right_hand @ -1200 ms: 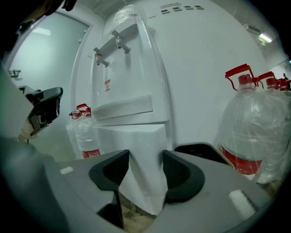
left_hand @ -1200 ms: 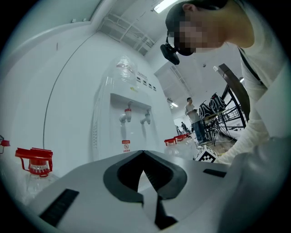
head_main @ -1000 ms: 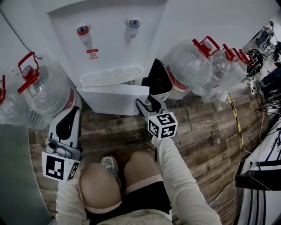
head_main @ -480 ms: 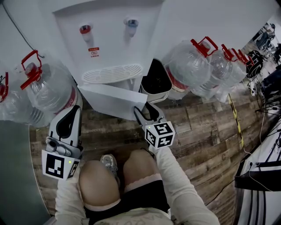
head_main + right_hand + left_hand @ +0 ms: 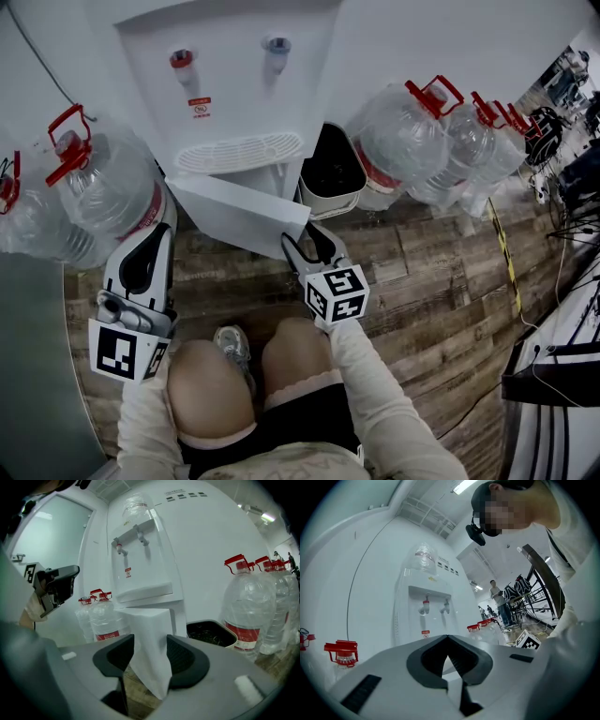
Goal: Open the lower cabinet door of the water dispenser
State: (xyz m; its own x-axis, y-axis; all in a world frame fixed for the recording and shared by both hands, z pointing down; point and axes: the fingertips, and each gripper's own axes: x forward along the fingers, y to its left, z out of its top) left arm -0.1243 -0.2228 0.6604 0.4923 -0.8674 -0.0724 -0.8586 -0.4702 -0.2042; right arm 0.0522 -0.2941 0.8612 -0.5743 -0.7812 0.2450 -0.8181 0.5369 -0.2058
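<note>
1. My right gripper has its jaws clamped on the free edge of the lower cabinet door. The panel fills the gap between the pads.
2. My left gripper has its jaws tip to tip, holding nothing.
3. The door stands partly swung out, low on the water dispenser.
4. Judged: a thin, stiff, light and smooth panel that could slip. The free edge, far from the hinge, is the right hold.
5. The hinge, any handle and the cabinet interior are not visible.
</note>
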